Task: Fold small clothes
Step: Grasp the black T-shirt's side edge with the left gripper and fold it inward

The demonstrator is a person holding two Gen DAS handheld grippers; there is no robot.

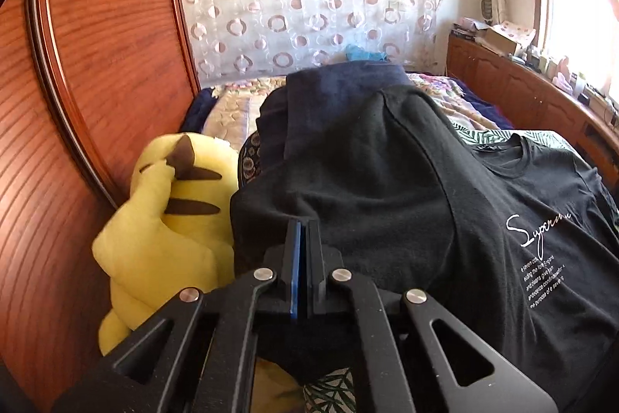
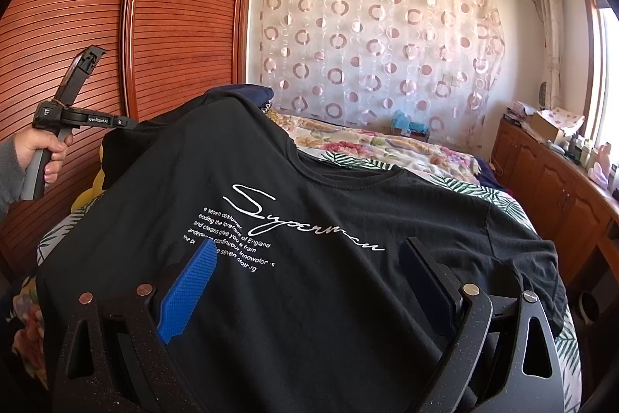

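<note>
Soft black T-shirt (image 2: 309, 258); left gripper (image 1: 303, 225) jaws clamped on its sleeve; right gripper (image 2: 305, 246) jaws apart.

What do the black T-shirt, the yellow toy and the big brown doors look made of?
Black T-shirt: soft matte knit, probably cotton; it drapes and creases.
Yellow toy: plush, fuzzy fabric, stuffed by its rounded bulges.
Brown doors: reddish wood or wood veneer with a slight sheen, ribbed in horizontal slats.

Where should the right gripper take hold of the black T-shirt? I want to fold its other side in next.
Probably the free sleeve of the black T-shirt, at its hem edge, coming in low from the window side. That sleeve lies flat and spread on the bed, so its thin edge suits a pinch. The open right gripper hovers over the chest print.
</note>
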